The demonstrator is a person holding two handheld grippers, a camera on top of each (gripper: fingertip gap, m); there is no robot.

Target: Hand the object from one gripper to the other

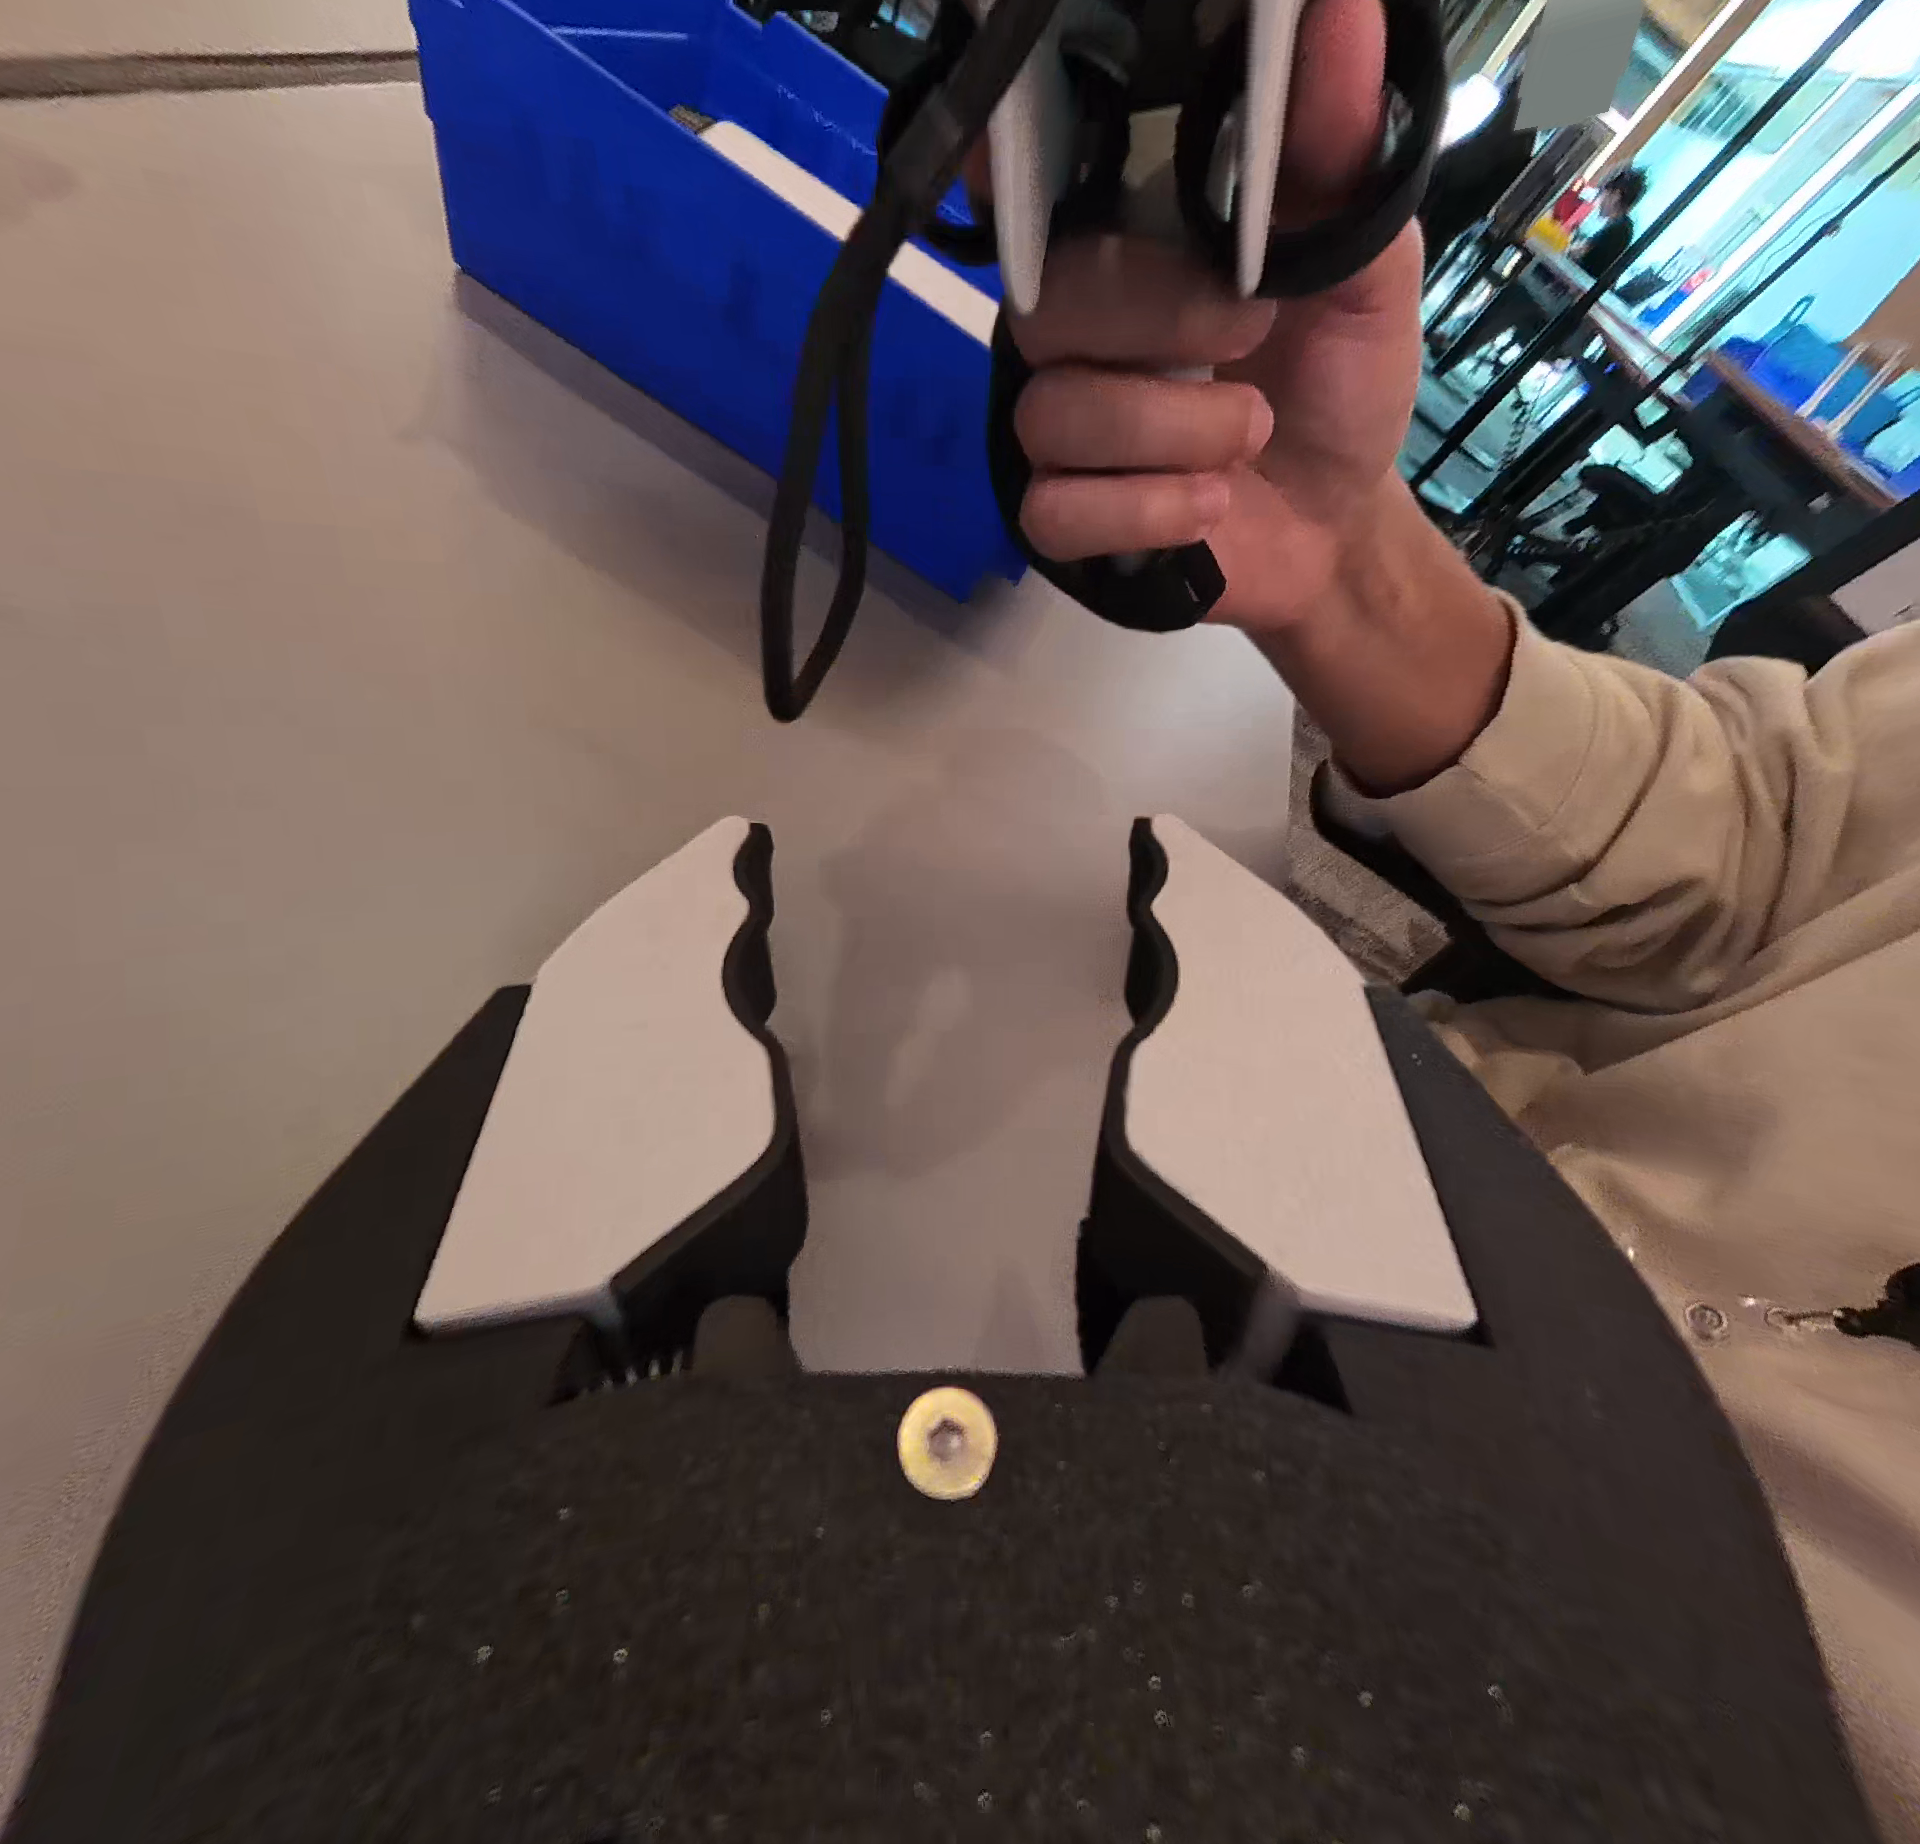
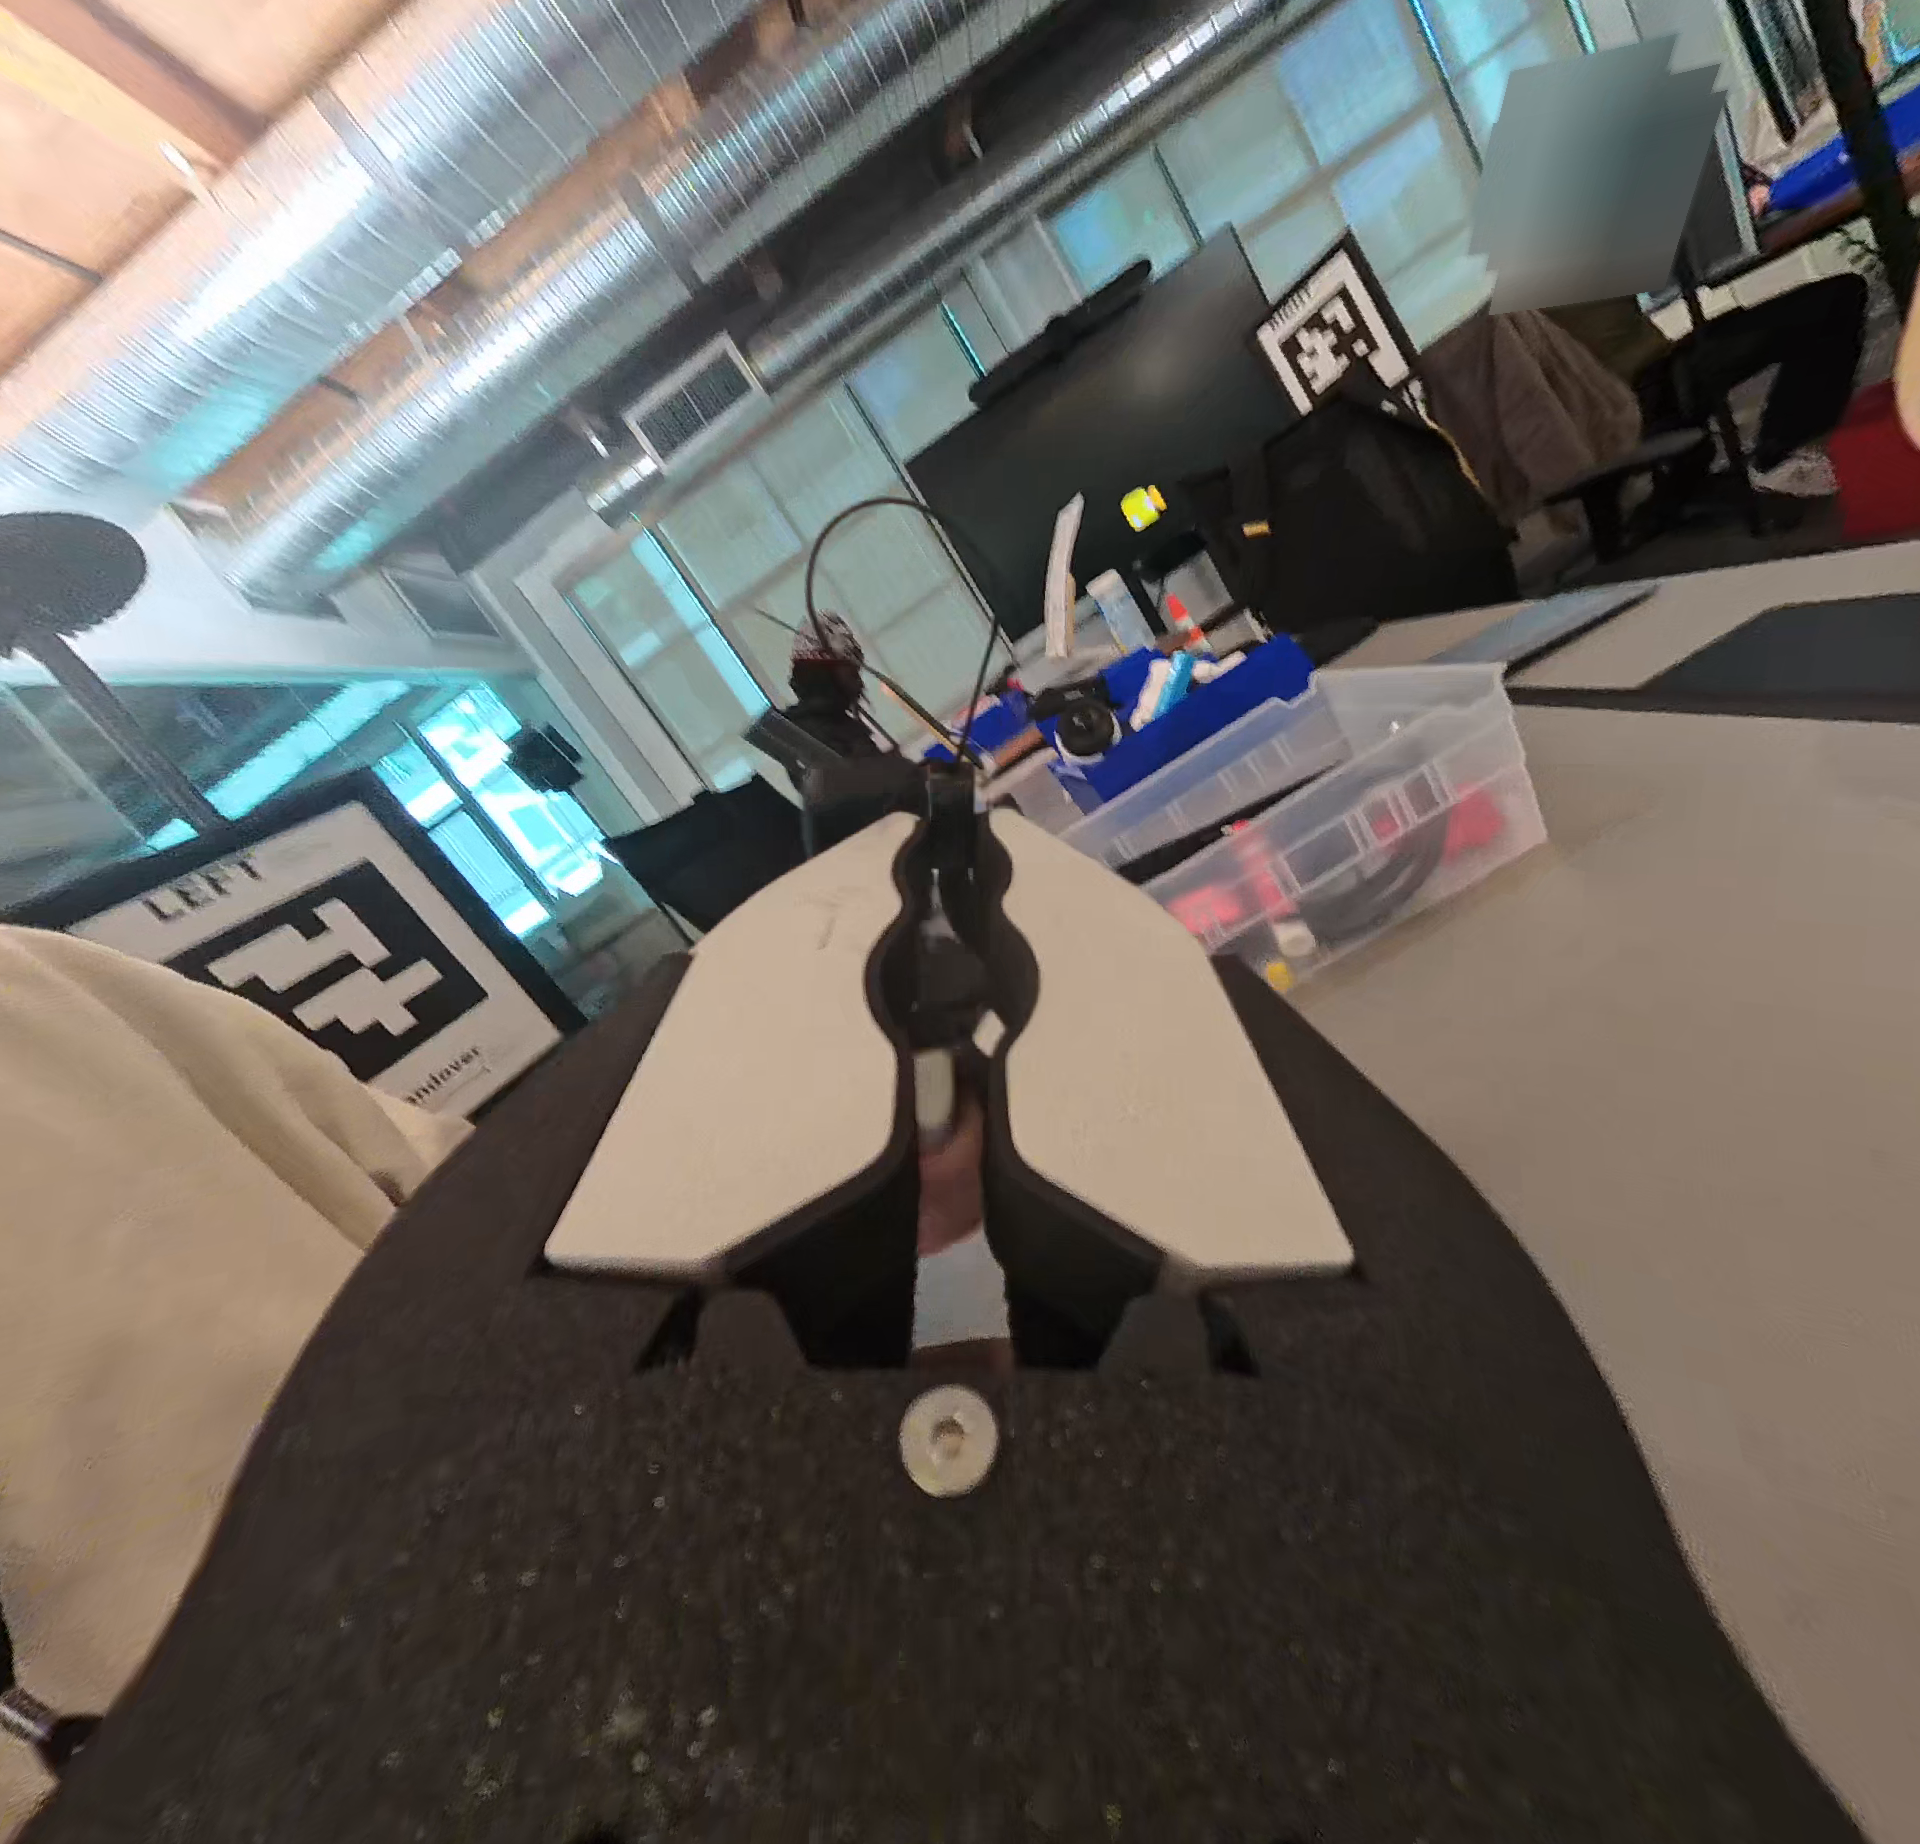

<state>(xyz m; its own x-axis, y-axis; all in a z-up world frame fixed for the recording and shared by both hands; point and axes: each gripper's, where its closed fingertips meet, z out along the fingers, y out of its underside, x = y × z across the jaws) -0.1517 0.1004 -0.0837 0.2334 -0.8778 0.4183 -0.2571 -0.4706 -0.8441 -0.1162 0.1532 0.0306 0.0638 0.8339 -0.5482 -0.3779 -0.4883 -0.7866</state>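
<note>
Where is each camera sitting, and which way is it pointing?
Left wrist view: on the left gripper, looking down past open fingers at the grey table, blue bin, and hand holding the right gripper; beige sleeve shows.
Right wrist view: on the right gripper, looking across the room, fingers shut on a black object.
Shared: right gripper, table, sleeve.

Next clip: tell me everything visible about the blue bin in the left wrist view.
The blue bin is glossy moulded plastic, open-topped, with a flat white item lying inside. It rests on the grey table beyond the open jaws of the left gripper; a hanging black cord and the hand-held right gripper overlap its near end.
</note>
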